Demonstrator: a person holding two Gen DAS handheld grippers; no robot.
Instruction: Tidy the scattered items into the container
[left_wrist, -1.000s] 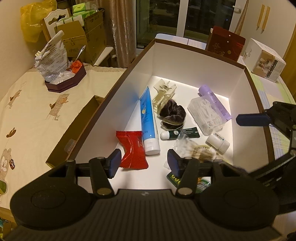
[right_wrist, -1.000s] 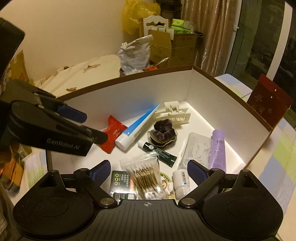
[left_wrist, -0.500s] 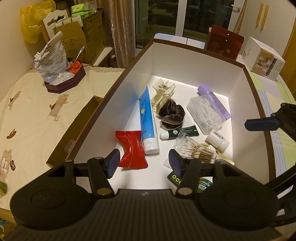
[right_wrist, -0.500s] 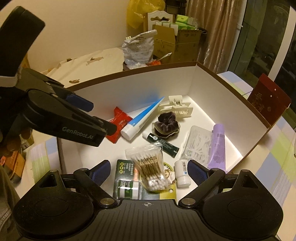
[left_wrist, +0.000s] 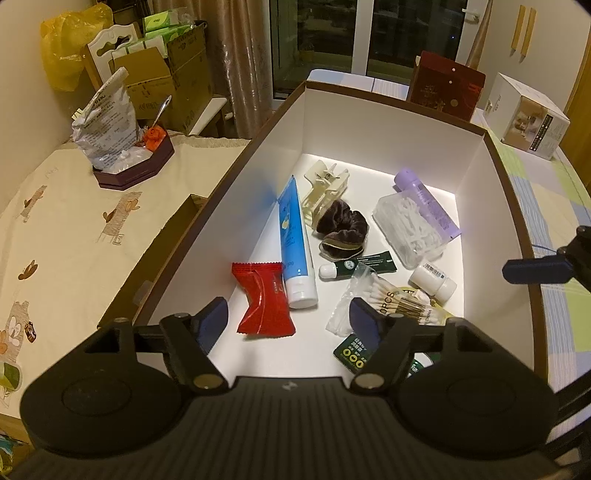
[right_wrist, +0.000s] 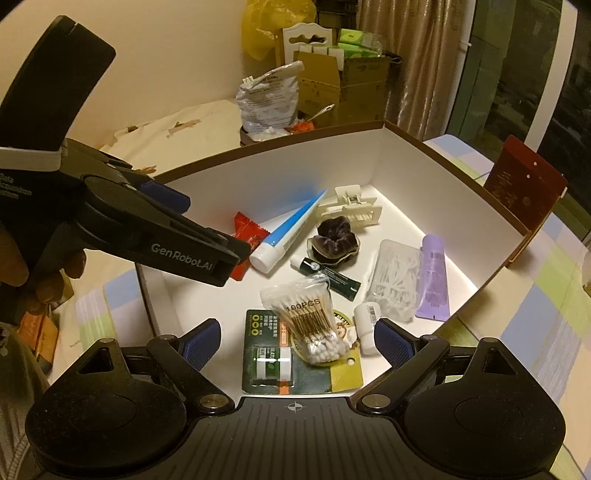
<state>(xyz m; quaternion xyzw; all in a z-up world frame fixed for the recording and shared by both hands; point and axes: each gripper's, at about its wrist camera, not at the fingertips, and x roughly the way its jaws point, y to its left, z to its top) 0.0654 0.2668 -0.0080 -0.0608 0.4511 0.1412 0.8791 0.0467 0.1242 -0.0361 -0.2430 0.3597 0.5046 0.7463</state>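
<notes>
Right wrist view: the right claw (right_wrist: 297, 341) hangs spread wide and empty above the near end of the white container (right_wrist: 280, 173), with the cotton-swab bag (right_wrist: 306, 314) and a green blister card (right_wrist: 271, 350) lying directly ahead between its fingers. The left claw (left_wrist: 288, 323), also parted and holding nothing, hovers over the opposite near corner, the red snack packet (left_wrist: 264, 299) just ahead of it. With both tools crowded over one box, a careless withdrawal could clip the rim, or the claws could knock together.
</notes>
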